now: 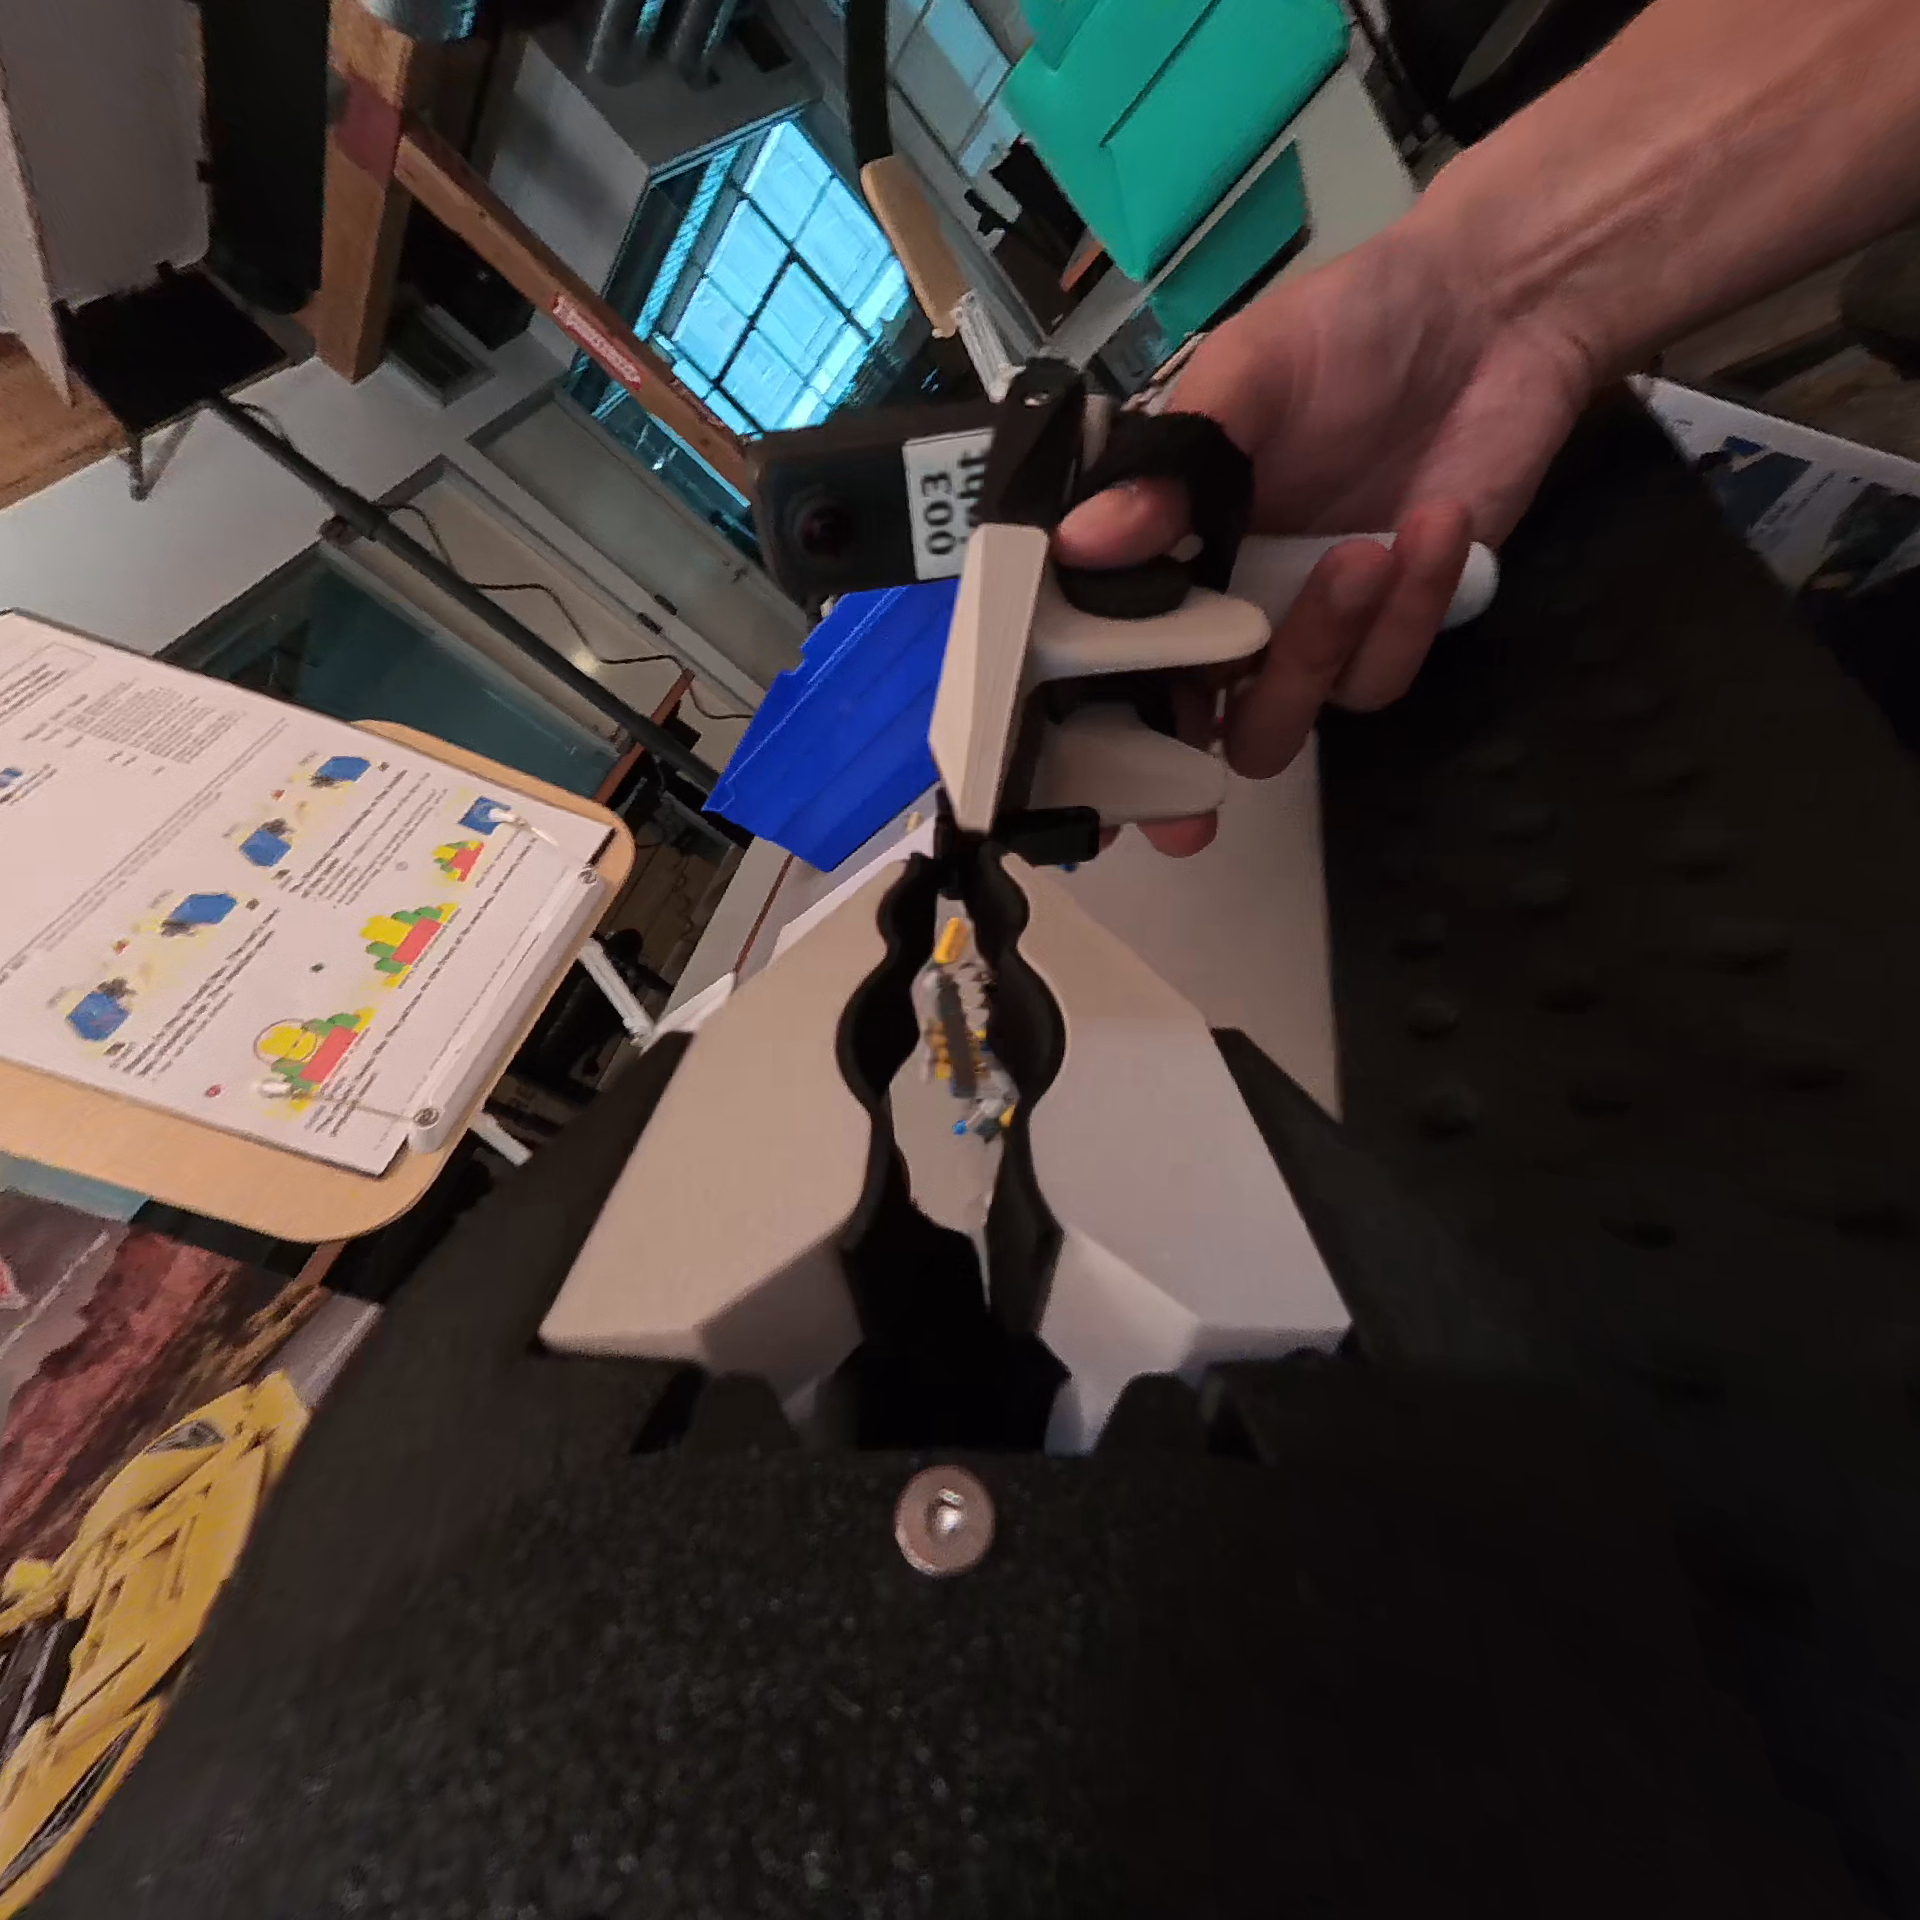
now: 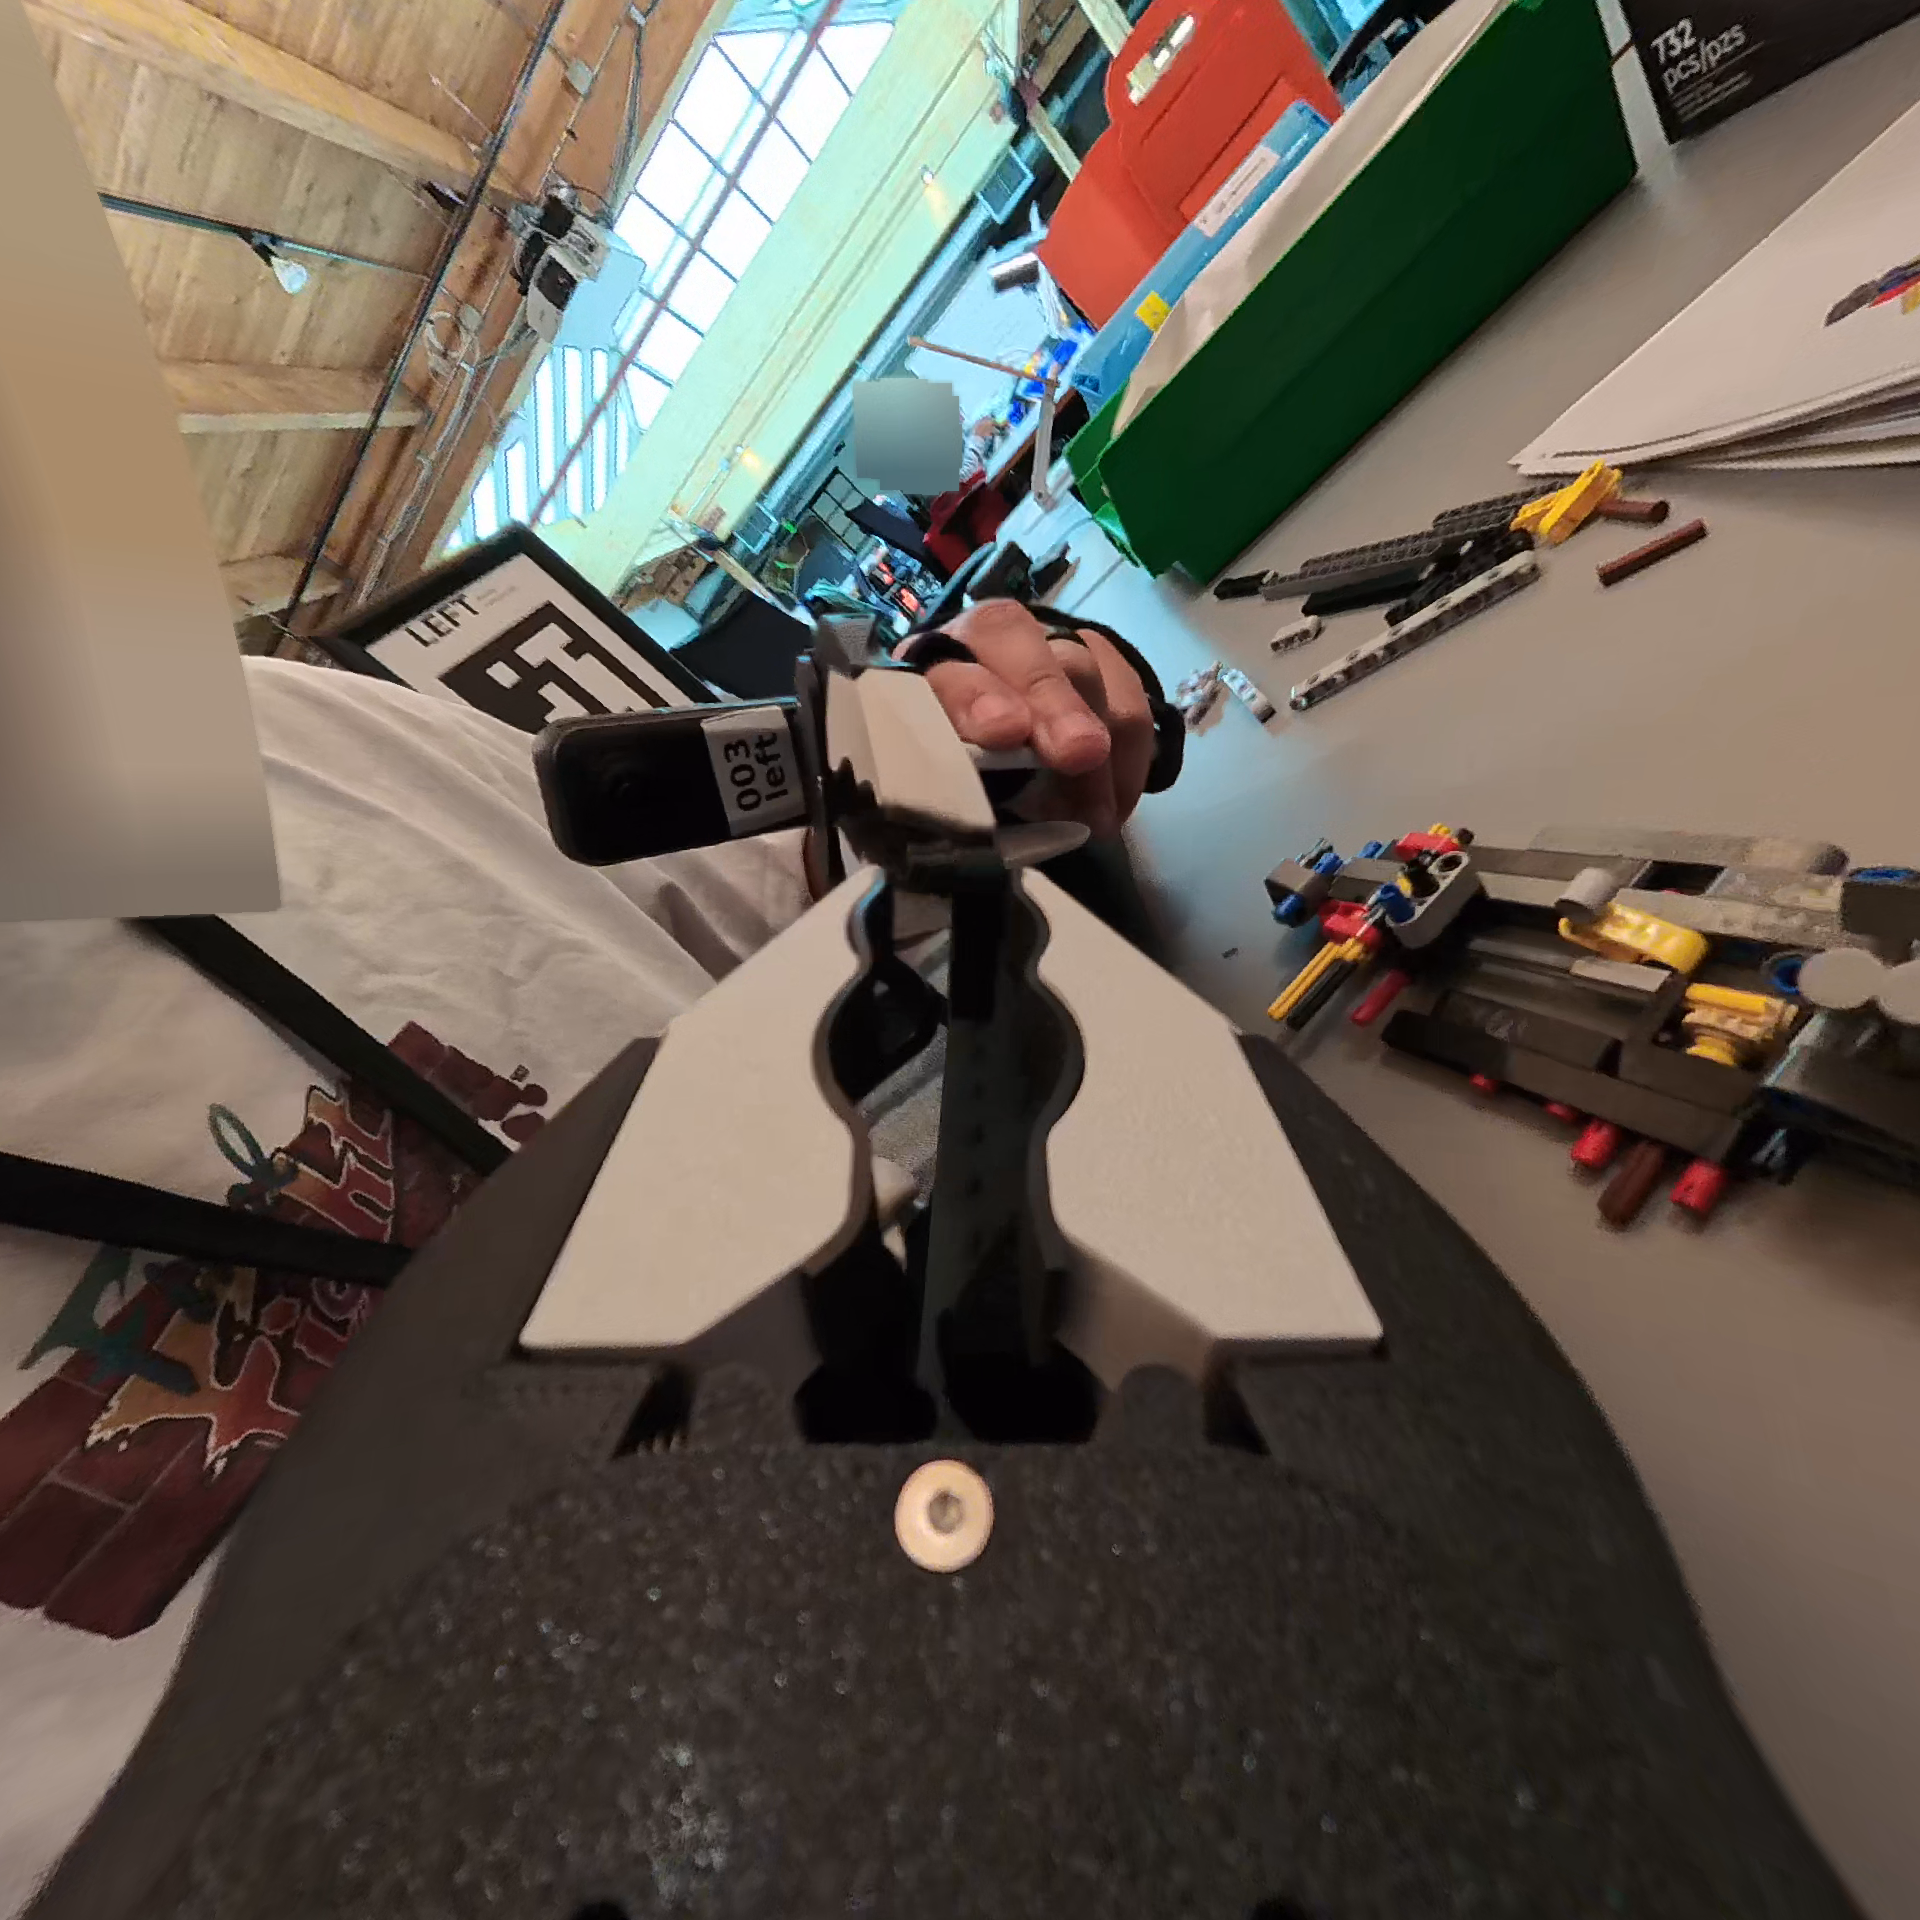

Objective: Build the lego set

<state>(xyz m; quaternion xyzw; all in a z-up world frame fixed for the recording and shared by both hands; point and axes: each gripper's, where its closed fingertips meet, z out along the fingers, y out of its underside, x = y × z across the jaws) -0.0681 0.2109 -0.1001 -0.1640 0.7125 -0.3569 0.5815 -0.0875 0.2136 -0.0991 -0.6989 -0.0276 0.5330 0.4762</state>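
Workshop room, timber ceiling, big windows behind; grey tabletop (image 2: 1558, 1455) carries the lego parts. Right tool (image 2: 951, 1039) nearly closed, clamped on a long dark grey lego beam (image 2: 961, 1122) that runs along the gap toward the tips; beam held off the tabletop, in front of a person's white printed shirt (image 2: 364, 935). Left tool (image 1: 961, 997) nearly closed too, tips almost meeting; cannot tell if it grips anything; through its gap a blurred lego build shows farther off. The two tools point at each other, tips close; right hand (image 1: 1382, 499) on the right tool's handle, left hand (image 2: 1039, 696) on the left tool's handle. To the right in the right wrist view, partly built lego chassis (image 2: 1558, 987) lies on the tabletop, grey with yellow, red, blue pins; loose beams (image 2: 1403, 592) farther back; green bin (image 2: 1351, 364) and stack of paper sheets (image 2: 1766, 343) beyond. Left wrist view: instruction sheet on a clipboard (image 1: 260, 935), blue bin (image 1: 842, 727), yellow car box art (image 1: 104, 1610) lower left.
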